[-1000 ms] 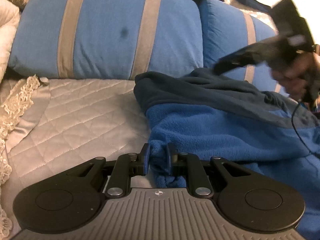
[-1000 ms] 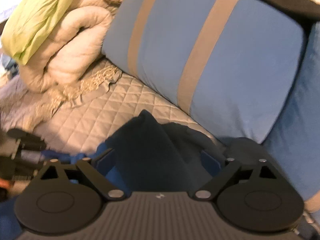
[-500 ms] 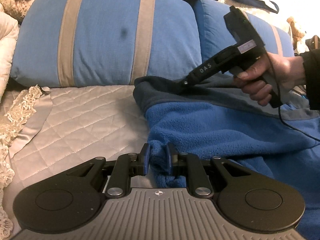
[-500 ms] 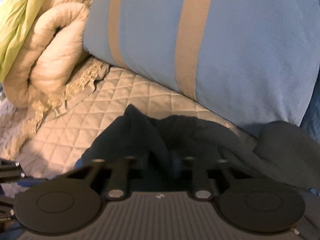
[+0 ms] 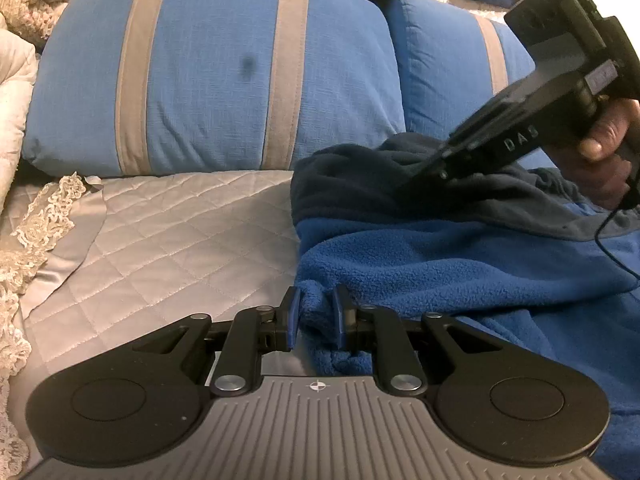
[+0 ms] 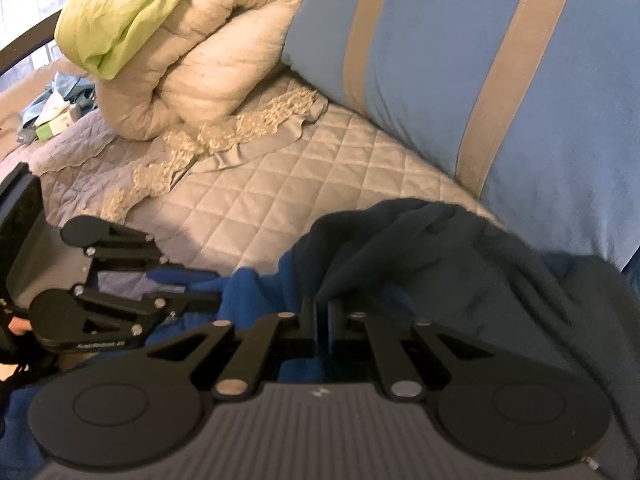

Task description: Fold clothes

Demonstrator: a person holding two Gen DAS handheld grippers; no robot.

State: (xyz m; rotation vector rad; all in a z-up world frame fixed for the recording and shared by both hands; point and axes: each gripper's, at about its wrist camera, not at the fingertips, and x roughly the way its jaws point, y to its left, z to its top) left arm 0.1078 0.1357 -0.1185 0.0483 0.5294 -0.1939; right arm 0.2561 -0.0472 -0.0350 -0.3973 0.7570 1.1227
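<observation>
A blue fleece (image 5: 460,276) is spread over the quilt (image 5: 168,240), lying ahead and to the R of the L gripper (image 5: 316,316) in the L wrist view. The L gripper's jaws are nearly closed, and a bunched edge of the blue fleece is pinched between the pads, w/ fabric bulging out above and below them. Beyond that grip, the fleece's dark navy part (image 5: 360,176) is seen heaped at the far edge, just in front of the striped pillows (image 5: 212,76). The R gripper (image 6: 322,316) is seen in its own view w/ jaws brought fully together; a fold of the navy part (image 6: 420,248) is caught between the pads, though the exact contact is partly lost in shadow, so the depth of the bite cannot be told. From the L wrist view the R gripper (image 5: 444,164) is seen up and to the R, angled downward into the navy heap, held by a hand (image 5: 604,148) w/ a thin cable trailing below it. From the R wrist view the L gripper (image 6: 188,284) is seen off to the L, pointing across at the blue edge. Further ahead-L of the R gripper, a rolled cream duvet (image 6: 208,52) is lying on the quilt w/ a green cloth (image 6: 116,12) on top, and a lace-trimmed edge (image 6: 224,136) is seen just beneath it.
</observation>
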